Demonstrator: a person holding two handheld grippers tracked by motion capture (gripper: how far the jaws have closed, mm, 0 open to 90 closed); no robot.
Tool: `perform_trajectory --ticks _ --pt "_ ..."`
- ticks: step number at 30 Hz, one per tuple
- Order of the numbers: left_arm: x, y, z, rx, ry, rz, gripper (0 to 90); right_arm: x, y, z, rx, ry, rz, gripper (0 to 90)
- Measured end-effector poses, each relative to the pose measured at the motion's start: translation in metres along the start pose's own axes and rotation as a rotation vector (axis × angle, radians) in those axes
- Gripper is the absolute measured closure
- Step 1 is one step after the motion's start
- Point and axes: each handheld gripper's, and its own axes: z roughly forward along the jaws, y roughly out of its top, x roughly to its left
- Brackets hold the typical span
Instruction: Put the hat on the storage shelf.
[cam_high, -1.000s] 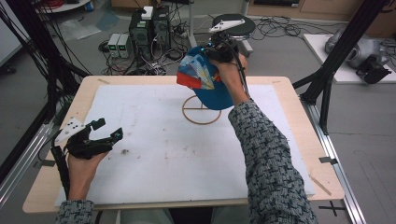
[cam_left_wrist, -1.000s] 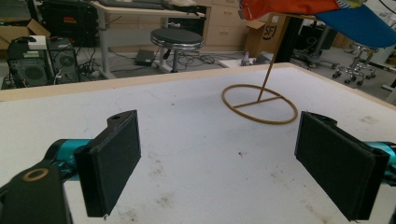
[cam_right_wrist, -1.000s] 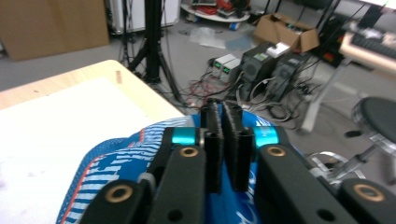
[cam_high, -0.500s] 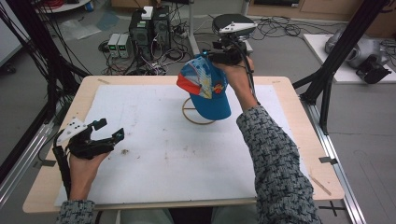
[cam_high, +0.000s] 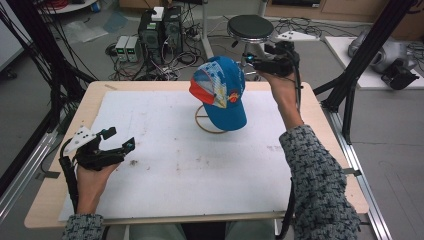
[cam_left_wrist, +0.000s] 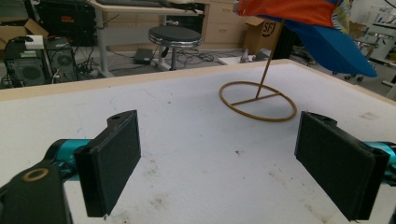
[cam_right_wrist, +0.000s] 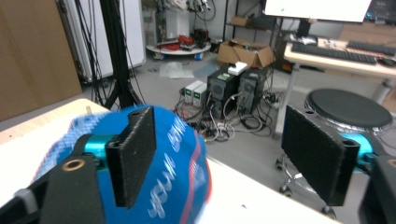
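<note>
A blue cap (cam_high: 222, 92) with an orange brim hangs on a thin wire stand (cam_high: 207, 125) at the back middle of the white mat. My right gripper (cam_high: 251, 62) is open just behind and to the right of the cap's crown, apart from it. In the right gripper view its jaws (cam_right_wrist: 219, 149) stand wide, with the blurred cap (cam_right_wrist: 173, 177) below the left jaw. My left gripper (cam_high: 121, 137) rests open on the mat at the left, holding nothing. The left gripper view looks past its open jaws (cam_left_wrist: 219, 158) to the stand's ring (cam_left_wrist: 258, 100) and the cap (cam_left_wrist: 322, 28).
The white mat (cam_high: 175, 165) covers most of the wooden table (cam_high: 45, 190). A black stool (cam_high: 250, 27) and computer cases (cam_high: 160, 25) stand on the floor behind the table. Black frame posts (cam_high: 350, 85) rise at both sides.
The right gripper, earlier shut on the cap above the stand, has let go and drawn back to the right. The cap now hangs on the stand. The left gripper has not moved.
</note>
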Motion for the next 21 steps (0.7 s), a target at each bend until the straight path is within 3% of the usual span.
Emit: perform_trajectory --ticks 3,6,9,12,21 --pt "0.000 -0.001 0.000 0.001 0.010 -0.001 14.6 -0.012 -0.002 -0.013 0.017 0.009 0.036 21.5" --pt "0.000 -0.002 0.000 0.002 0.012 -0.002 14.6 -0.021 -0.001 -0.031 -0.014 -0.007 0.050 20.9" --pt "0.001 -0.003 -0.001 0.002 0.016 -0.005 14.6 -0.024 -0.005 -0.048 -0.077 -0.048 0.030 20.9" --pt "0.001 -0.004 -0.002 0.005 0.017 -0.006 14.6 -0.028 -0.012 -0.059 -0.069 -0.051 0.041 19.9" --pt "0.004 -0.007 -0.003 0.018 0.031 -0.009 14.6 -0.034 -0.041 -0.092 -0.111 -0.059 0.056 16.6"
